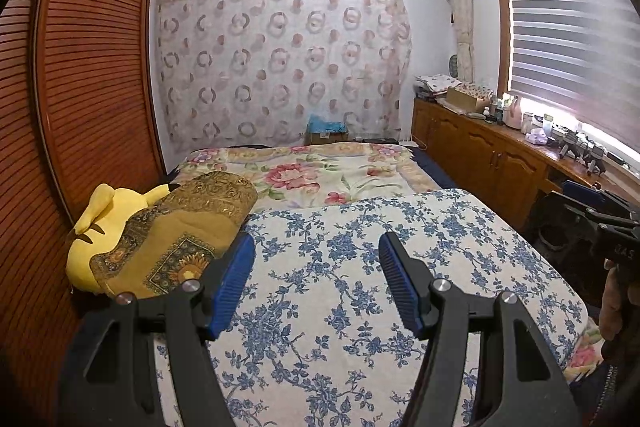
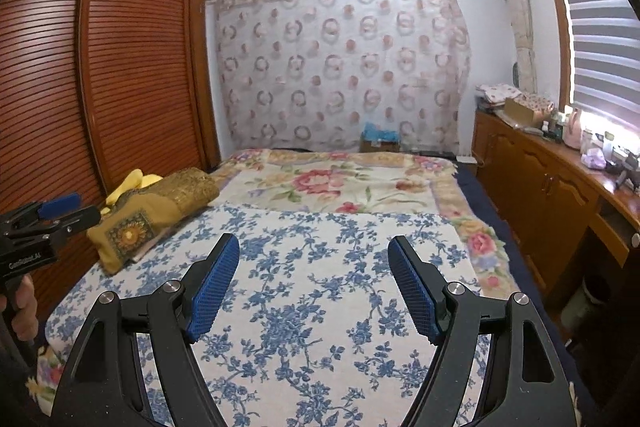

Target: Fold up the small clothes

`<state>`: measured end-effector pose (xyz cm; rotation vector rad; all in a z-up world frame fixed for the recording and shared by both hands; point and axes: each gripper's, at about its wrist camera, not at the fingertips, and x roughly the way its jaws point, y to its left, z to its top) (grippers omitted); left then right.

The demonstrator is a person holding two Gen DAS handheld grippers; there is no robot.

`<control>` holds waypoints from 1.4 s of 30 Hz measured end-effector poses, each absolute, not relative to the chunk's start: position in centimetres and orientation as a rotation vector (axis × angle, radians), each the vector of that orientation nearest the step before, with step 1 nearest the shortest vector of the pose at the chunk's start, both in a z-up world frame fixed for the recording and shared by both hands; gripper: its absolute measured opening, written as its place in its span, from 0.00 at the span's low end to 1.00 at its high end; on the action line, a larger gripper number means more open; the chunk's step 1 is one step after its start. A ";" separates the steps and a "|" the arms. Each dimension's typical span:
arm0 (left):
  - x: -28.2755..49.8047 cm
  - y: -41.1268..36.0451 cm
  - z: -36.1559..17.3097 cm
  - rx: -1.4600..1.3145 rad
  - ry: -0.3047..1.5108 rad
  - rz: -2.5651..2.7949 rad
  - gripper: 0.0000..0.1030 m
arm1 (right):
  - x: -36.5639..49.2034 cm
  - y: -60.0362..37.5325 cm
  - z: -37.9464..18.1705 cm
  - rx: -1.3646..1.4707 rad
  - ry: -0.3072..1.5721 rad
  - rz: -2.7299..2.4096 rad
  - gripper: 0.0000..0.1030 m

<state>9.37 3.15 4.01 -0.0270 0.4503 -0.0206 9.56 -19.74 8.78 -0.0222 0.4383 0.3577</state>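
No small garment shows in either view. A blue-and-white floral cloth [image 1: 360, 267] lies spread flat over the near part of the bed; it also shows in the right wrist view [image 2: 304, 267]. My left gripper [image 1: 316, 247] is open and empty above the cloth's left half. My right gripper [image 2: 314, 251] is open and empty above the cloth's middle. The right gripper also shows at the right edge of the left wrist view [image 1: 596, 203]. The left gripper also shows at the left edge of the right wrist view [image 2: 56, 211].
A brown patterned cushion [image 1: 188, 235] and a yellow plush toy [image 1: 104, 215] lie at the bed's left side by the slatted wardrobe [image 1: 92, 67]. A floral blanket [image 1: 320, 171] covers the far bed. A wooden cabinet [image 1: 488, 147] with clutter runs along the right under the window.
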 end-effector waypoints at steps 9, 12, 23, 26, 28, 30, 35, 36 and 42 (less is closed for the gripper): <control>9.1 3.0 4.2 -0.030 0.449 -0.014 0.62 | 9.3 -20.0 8.6 -0.021 0.437 0.345 0.76; 9.1 3.1 4.2 -0.029 0.448 -0.014 0.62 | 9.3 -20.0 8.6 -0.024 0.437 0.345 0.76; 9.0 3.1 4.2 -0.031 0.446 -0.011 0.62 | 9.4 -20.2 8.5 -0.023 0.437 0.344 0.76; 9.0 3.1 4.2 -0.031 0.447 -0.012 0.62 | 9.4 -20.2 8.6 -0.024 0.436 0.345 0.76; 9.0 3.1 4.2 -0.032 0.447 -0.011 0.62 | 9.4 -20.2 8.6 -0.023 0.436 0.344 0.76; 9.0 3.1 4.2 -0.032 0.447 -0.012 0.62 | 9.4 -20.3 8.6 -0.023 0.434 0.345 0.76; 9.0 3.1 4.2 -0.032 0.446 -0.012 0.62 | 9.4 -20.3 8.5 -0.024 0.436 0.345 0.76; 9.0 3.1 4.2 -0.031 0.446 -0.011 0.62 | 9.4 -20.3 8.5 -0.023 0.435 0.344 0.76; 8.8 2.9 4.5 -0.032 0.441 -0.011 0.62 | 9.4 -20.4 8.5 -0.022 0.435 0.344 0.76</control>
